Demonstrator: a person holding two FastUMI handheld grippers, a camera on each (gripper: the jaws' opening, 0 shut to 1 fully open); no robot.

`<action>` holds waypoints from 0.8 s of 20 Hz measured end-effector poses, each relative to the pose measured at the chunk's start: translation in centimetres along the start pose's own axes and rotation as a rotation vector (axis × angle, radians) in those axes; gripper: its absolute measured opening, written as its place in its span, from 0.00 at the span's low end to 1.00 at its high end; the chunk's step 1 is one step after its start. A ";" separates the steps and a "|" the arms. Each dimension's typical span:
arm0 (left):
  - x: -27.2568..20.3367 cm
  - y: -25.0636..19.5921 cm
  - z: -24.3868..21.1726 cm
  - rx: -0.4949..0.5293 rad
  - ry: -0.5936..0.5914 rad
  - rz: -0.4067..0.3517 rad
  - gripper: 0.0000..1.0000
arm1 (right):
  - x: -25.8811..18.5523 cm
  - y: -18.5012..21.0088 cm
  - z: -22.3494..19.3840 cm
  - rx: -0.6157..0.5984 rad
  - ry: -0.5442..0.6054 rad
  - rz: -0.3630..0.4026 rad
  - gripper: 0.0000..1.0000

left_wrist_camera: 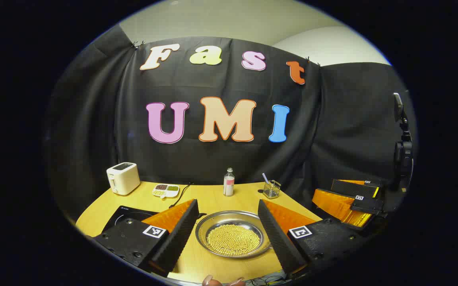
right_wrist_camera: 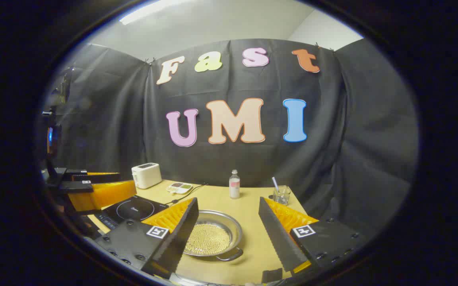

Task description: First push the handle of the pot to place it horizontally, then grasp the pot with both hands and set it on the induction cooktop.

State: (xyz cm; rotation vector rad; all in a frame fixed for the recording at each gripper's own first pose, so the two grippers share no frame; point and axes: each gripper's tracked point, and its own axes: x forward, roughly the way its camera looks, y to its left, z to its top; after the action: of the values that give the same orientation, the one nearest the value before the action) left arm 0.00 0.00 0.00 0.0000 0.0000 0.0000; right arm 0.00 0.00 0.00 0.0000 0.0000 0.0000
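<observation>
**Pot on the tabletop, both grippers hovering spread**

Nearest in the left gripper view, the left gripper (left_wrist_camera: 227, 234) hangs with its jaws spread wide and nothing between them; the pot (left_wrist_camera: 233, 234) sits on the tabletop (left_wrist_camera: 213, 200) straight ahead, framed in the gap between the fingers but beyond their tips and apart from them. In the right gripper view the right gripper (right_wrist_camera: 226, 238) is likewise spread and empty, and the pot lies ahead and left of centre, partly behind the left-hand finger, its small loop handle (right_wrist_camera: 231, 254) on the near rim.

The pot is a shallow metal pan, stiff and probably slick at the rim, loaded with small yellow beads (left_wrist_camera: 233, 238). That load likely adds weight and would spill if tilted, so a level hold on opposite rims looks safest.

Farther left, the induction cooktop (right_wrist_camera: 131, 209) lies flat beside the pot. Beyond stand a toaster (left_wrist_camera: 123, 178), a bottle (left_wrist_camera: 228, 182) and a glass (left_wrist_camera: 271, 189).
</observation>
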 end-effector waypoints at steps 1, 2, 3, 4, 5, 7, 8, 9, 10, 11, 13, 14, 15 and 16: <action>0.0 0.1 -0.1 -0.002 0.003 0.001 0.97 | 0.1 0.0 0.1 0.001 0.001 0.001 0.94; 0.1 0.1 0.0 -0.003 0.004 0.002 0.96 | 0.2 -0.1 0.1 0.001 0.002 0.002 0.94; 0.2 0.1 -0.1 -0.006 0.003 0.003 0.96 | 0.3 -0.1 0.2 0.000 0.001 0.003 0.94; 0.3 0.2 0.0 -0.008 0.005 0.003 0.96 | 0.4 -0.1 0.1 0.000 0.002 0.005 0.94; 0.4 0.2 -0.1 -0.010 0.004 0.002 0.96 | 0.4 -0.1 0.1 -0.002 0.002 0.006 0.94; 0.4 0.3 -0.1 -0.004 0.006 0.005 0.96 | 0.5 -0.1 0.1 -0.012 0.004 0.004 0.94; 0.3 0.4 0.0 0.002 0.006 0.006 0.97 | 0.5 0.1 0.2 -0.014 0.003 0.006 0.94; 0.3 0.4 0.0 0.006 0.003 0.006 0.97 | 0.5 0.3 0.2 -0.014 0.001 0.009 0.94; 0.2 0.4 0.2 0.008 -0.002 0.006 0.97 | 0.4 0.3 0.3 -0.015 -0.002 0.012 0.94; 0.3 0.4 0.2 0.011 -0.002 0.006 0.97 | 0.4 0.4 0.3 -0.018 -0.002 0.012 0.94; 0.3 0.3 0.0 0.013 0.002 0.004 0.96 | 0.5 0.5 0.3 -0.022 -0.002 0.013 0.94; 0.2 0.4 0.0 0.012 0.003 0.004 0.96 | 0.4 0.6 0.2 -0.021 -0.001 0.014 0.94; 0.2 0.4 -0.1 0.010 0.005 0.004 0.96 | 0.3 0.6 0.2 -0.020 -0.001 0.014 0.94; 0.2 0.4 0.0 0.008 0.004 0.005 0.96 | 0.3 0.5 0.2 -0.021 0.000 0.013 0.94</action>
State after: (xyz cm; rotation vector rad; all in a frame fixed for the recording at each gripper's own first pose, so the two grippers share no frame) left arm 0.17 0.43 -0.04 0.0081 0.0041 0.0053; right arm 0.30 0.52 0.16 -0.0207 -0.0003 0.0128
